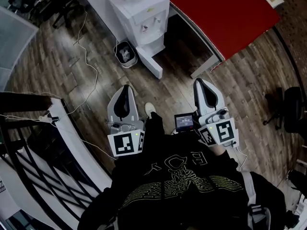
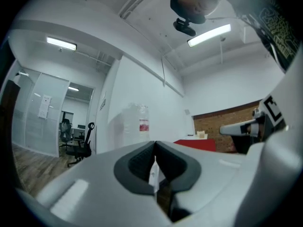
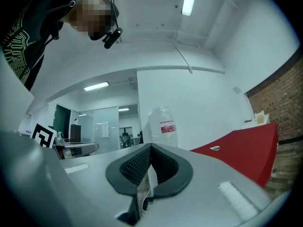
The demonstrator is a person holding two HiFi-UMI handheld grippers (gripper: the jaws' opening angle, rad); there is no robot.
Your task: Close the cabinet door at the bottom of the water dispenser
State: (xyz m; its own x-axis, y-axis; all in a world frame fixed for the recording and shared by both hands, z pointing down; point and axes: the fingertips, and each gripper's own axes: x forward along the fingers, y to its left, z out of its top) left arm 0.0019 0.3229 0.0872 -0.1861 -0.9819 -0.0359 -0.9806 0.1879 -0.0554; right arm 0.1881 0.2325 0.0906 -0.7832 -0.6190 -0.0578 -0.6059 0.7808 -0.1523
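The white water dispenser [image 1: 141, 13] stands at the top of the head view, its bottle [image 2: 136, 126] also showing ahead in the left gripper view and the bottle [image 3: 163, 126] in the right gripper view. Its bottom cabinet door [image 1: 150, 65] hangs swung open towards me. My left gripper [image 1: 126, 88] is held level in front of my body, shut on nothing, well short of the door. My right gripper [image 1: 199, 82] is level beside it to the right, also shut and empty. In each gripper view the dark pads [image 2: 142, 161] [image 3: 137, 164] meet at the tip.
A small bin [image 1: 125, 53] sits left of the dispenser. A red table [image 1: 225, 13] stands to its right. Cables [image 1: 88, 75] trail over the wooden floor. A white counter edge [image 1: 72, 143] lies at my left, an office chair [image 1: 290, 109] at far right.
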